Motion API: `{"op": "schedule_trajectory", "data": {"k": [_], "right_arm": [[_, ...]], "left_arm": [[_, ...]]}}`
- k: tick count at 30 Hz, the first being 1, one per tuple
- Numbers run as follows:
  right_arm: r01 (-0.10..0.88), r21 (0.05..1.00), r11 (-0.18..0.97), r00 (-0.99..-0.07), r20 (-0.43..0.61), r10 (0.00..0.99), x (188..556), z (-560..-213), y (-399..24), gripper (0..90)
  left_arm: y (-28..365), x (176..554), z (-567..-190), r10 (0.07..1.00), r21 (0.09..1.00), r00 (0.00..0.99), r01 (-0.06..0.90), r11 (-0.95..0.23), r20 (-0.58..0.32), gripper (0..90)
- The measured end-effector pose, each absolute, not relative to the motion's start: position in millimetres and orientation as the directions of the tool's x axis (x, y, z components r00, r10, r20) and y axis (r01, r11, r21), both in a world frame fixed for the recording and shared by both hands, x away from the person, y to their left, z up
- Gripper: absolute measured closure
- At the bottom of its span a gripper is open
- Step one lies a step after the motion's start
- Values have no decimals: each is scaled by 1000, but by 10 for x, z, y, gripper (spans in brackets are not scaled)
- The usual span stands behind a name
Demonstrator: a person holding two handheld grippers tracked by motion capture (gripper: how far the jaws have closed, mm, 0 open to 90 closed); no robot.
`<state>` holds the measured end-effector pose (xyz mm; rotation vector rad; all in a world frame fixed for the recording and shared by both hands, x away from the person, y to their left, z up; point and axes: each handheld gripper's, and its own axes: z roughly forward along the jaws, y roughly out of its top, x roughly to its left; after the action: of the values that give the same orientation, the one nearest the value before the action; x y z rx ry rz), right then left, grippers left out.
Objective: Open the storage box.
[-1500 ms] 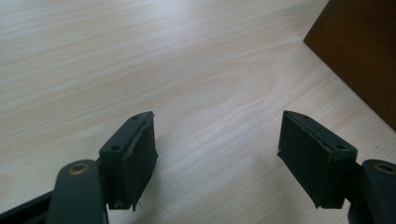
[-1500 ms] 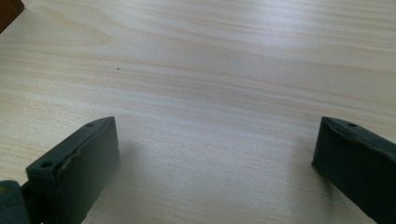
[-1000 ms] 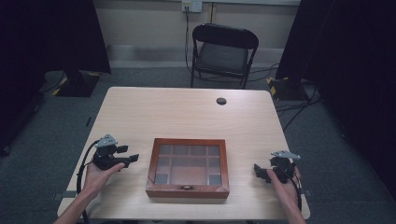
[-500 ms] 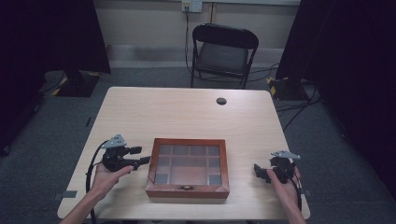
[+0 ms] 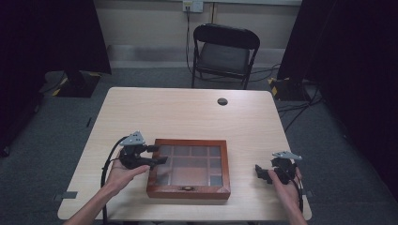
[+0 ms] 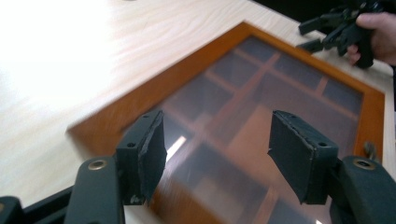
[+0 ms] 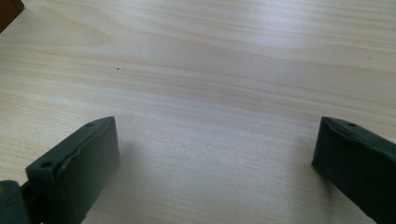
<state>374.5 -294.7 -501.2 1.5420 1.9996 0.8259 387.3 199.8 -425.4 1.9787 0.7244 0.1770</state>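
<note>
On the pale wooden table (image 5: 187,112) the wooden box (image 5: 188,168) sits near the front edge, and the left gripper (image 5: 157,155), open and empty over its glass lid (image 6: 261,116), could bump and crack it, while the right gripper (image 5: 261,172) waits open and empty.

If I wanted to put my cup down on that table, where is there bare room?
The widest bare stretch of table lies beyond the wooden box, up to the small dark round spot near the far edge. Another strip runs between the box and the right gripper. It is crowded at the box's left side, where the left gripper reaches over the lid.
</note>
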Motion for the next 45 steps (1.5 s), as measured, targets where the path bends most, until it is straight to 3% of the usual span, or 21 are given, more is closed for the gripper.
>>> {"op": "schedule_trajectory", "data": {"k": [5,9,18,23,29,45], "right_arm": [[679,712,182,-249,-10,968,3746,-5012,-2945,0],[679,711,182,-250,-10,968,3746,-5012,-2945,0],[678,711,184,-252,-10,968,3745,-5011,-2943,0],[678,711,186,-254,-11,967,3744,-5011,-2942,0],[677,711,187,-255,-12,967,3744,-5011,-2942,0],[677,711,188,-257,-11,966,3745,-5011,-2942,0]], "left_arm": [[1817,3895,-4178,519,859,839,381,-342,-165,383],[1679,3851,-4195,490,856,857,366,-364,-158,341],[1474,3601,-4297,372,836,913,330,-438,-166,496],[1460,3497,-4325,291,832,935,319,-453,-200,647],[1371,3436,-4376,259,806,939,329,-493,-225,737],[1250,3352,-4432,217,787,955,291,-544,-202,798]]}}
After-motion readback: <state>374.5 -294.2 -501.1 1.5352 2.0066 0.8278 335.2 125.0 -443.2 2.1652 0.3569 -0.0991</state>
